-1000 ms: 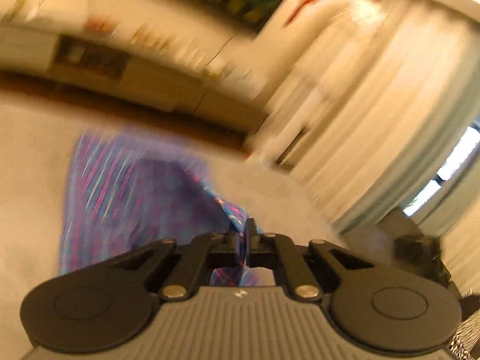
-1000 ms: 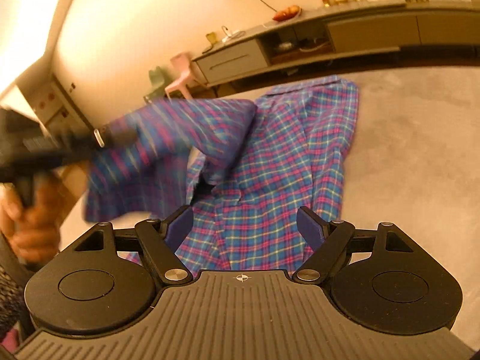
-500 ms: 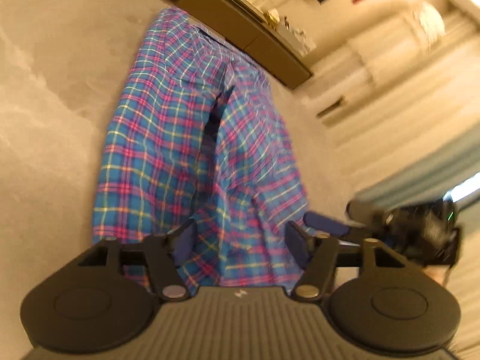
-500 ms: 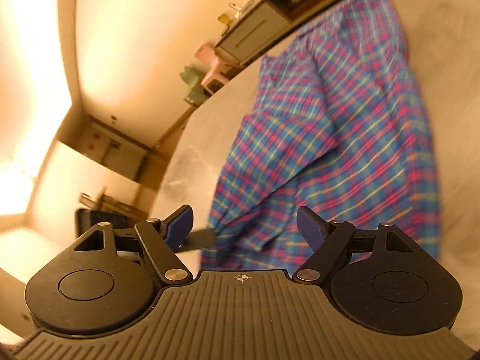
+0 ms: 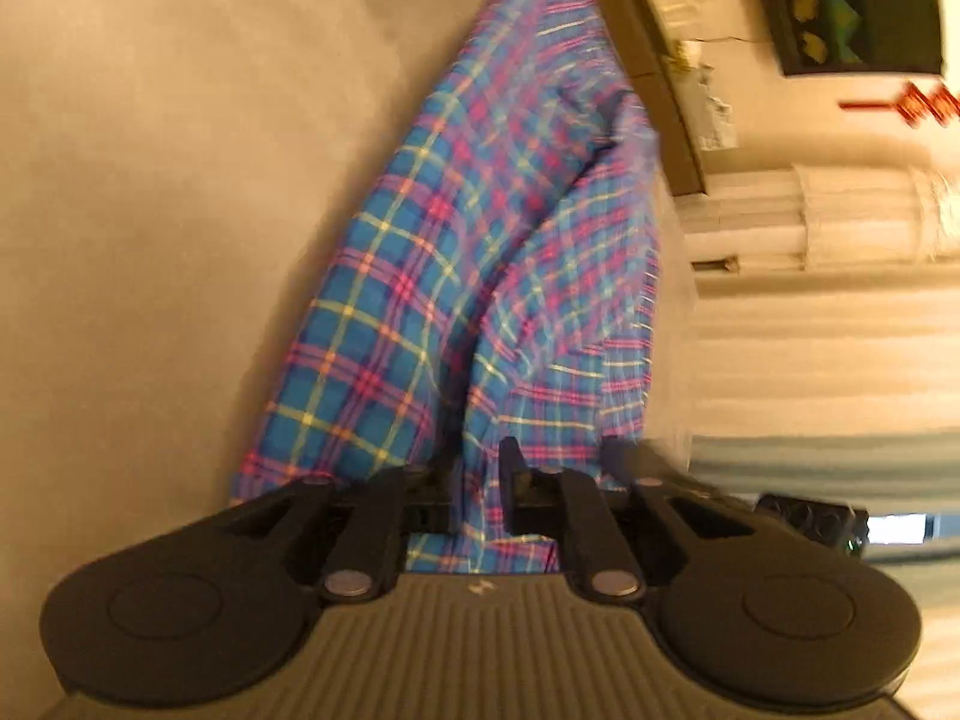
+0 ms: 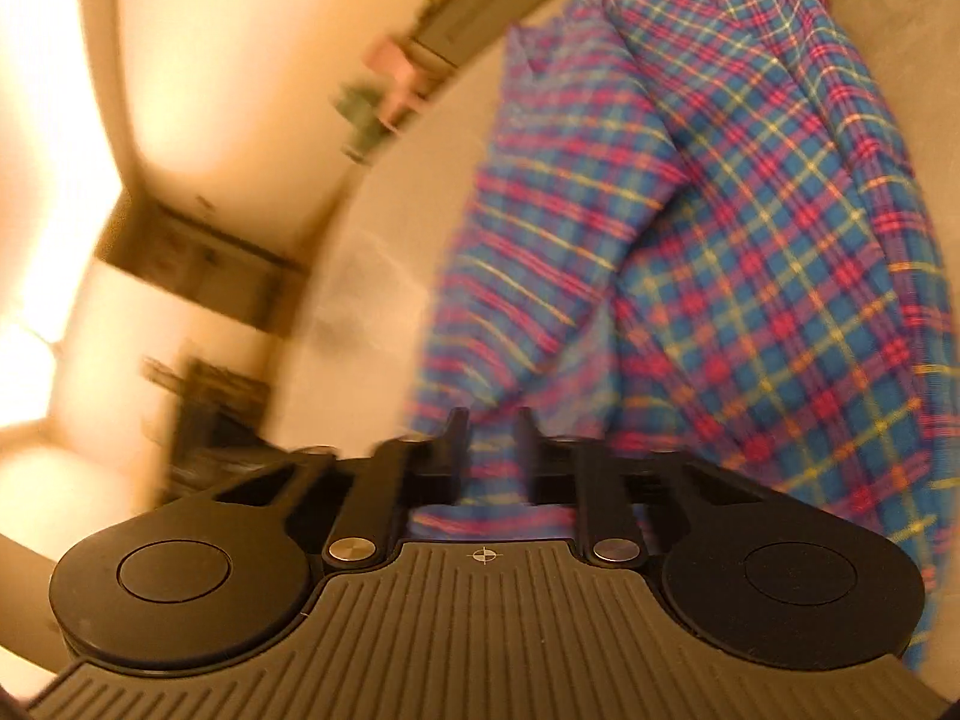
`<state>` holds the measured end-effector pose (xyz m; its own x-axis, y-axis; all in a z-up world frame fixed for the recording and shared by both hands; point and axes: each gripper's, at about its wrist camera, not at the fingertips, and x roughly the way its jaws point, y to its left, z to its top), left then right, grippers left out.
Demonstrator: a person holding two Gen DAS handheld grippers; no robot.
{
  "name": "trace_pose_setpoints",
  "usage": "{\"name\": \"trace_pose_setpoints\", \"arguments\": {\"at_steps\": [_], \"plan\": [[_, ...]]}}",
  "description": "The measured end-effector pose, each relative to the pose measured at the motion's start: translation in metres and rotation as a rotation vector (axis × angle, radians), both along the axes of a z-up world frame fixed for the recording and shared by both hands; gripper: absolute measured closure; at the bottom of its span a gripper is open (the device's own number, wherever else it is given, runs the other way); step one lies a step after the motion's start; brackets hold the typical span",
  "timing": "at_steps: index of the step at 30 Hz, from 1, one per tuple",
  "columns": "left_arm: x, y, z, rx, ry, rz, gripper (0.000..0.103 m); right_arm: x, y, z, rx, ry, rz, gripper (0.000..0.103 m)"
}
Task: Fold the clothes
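A blue, pink and yellow plaid shirt [image 5: 480,210] lies stretched out on a grey soft surface [image 5: 180,180], folded lengthwise with one layer over the other. Its near edge runs up between the narrow jaws of my left gripper [image 5: 478,462], which are closing on the cloth. In the right wrist view the same shirt [image 6: 750,240] fills the right side. Its near hem sits between the jaws of my right gripper [image 6: 492,420], which are closing on it with only a small gap. Both views are motion-blurred.
A low wooden cabinet [image 5: 648,60] stands past the far end of the shirt, with pale curtains [image 5: 810,330] to its right. A dark device [image 5: 810,516] shows at the right edge. A pink stool [image 6: 396,69] and another cabinet [image 6: 474,6] stand by the wall.
The left gripper dropped the raised sleeve over the shirt, opened, then came down and narrowed on the near edge. The right gripper's wide jaws have closed onto the hem, and both views have rolled.
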<state>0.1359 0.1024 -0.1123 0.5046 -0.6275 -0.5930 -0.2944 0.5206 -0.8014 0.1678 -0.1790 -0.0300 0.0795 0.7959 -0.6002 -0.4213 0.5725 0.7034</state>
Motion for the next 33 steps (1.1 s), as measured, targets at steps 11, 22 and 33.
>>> {"name": "trace_pose_setpoints", "arguments": {"at_steps": [11, 22, 33], "plan": [[0.035, 0.009, 0.094, 0.285, -0.297, -0.13, 0.038, -0.005, 0.018, 0.057, -0.16, -0.456, 0.019, 0.085], [0.173, 0.041, 0.061, 0.607, -0.26, -0.074, 0.025, 0.088, 0.017, 0.061, -0.245, -0.485, -0.069, 0.032], [0.272, 0.042, 0.036, 0.644, -0.314, -0.154, 0.044, 0.24, 0.031, -0.003, -0.468, -0.525, -0.19, 0.08]]}}
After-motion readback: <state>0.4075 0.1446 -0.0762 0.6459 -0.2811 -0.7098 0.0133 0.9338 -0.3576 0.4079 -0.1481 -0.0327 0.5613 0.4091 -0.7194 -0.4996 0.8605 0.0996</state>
